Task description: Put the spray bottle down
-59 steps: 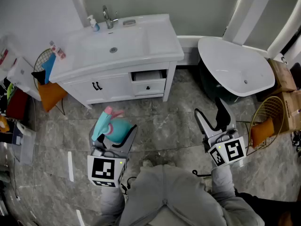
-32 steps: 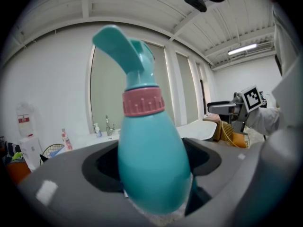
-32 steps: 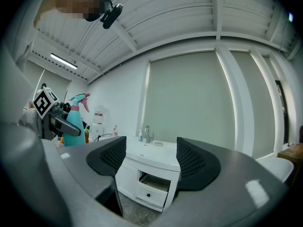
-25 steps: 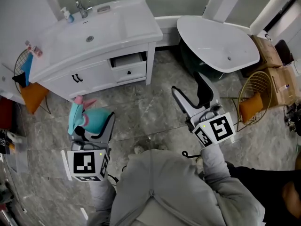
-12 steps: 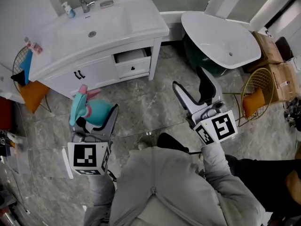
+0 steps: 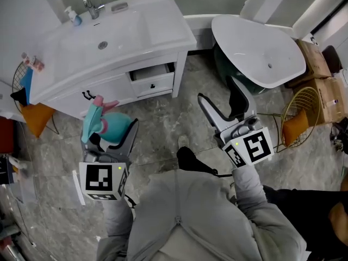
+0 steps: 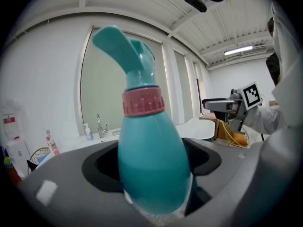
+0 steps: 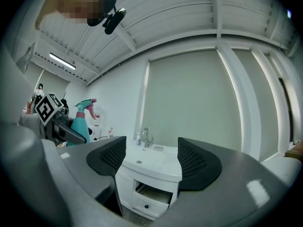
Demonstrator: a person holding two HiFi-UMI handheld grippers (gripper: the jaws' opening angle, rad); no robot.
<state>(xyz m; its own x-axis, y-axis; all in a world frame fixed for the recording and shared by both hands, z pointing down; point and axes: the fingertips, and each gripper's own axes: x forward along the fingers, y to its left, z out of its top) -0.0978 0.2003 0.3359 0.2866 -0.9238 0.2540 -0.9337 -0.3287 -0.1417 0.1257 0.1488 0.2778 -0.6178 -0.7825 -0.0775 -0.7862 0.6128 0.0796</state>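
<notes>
Nothing of the put-down is done yet, by the look of it: the spray bottle point(image 7: 150, 164) is clear of every surface, standing upright in the left gripper point(image 6: 111, 136), whose jaws are clamped on its lower body, near the person and over the floor point(image 6: 163, 126) in front of the vanity point(image 6: 157, 29). What is left, I judge, is the whole move: carry it to a resting place, lower it until the base bears, then let go; the pictures do not say which surface is meant. At the far left a wire basket point(image 6: 22, 72) stands against the vanity's end. The vanity is glossy white, with a smooth moulded basin, a chrome faucet point(image 6: 88, 4) at its far edge and a small drawer point(image 6: 154, 80) standing slightly open. The bottle is smooth teal plastic, pear-shaped and fattest low down, narrowing to a ribbed pink collar point(image 7: 143, 102) under a curved teal trigger head point(image 7: 120, 46); its rounded, slick sides suggest it could slip or tip if released carelessly. The floor is polished grey stone with pale veins. To the right, the right gripper point(image 8: 151, 161) holds nothing, its dark, textured pads standing apart with only the vanity seen between them. Farther right sits a white oval bathtub point(image 6: 255, 48), and beyond it a gold wire rack point(image 6: 304, 105).
</notes>
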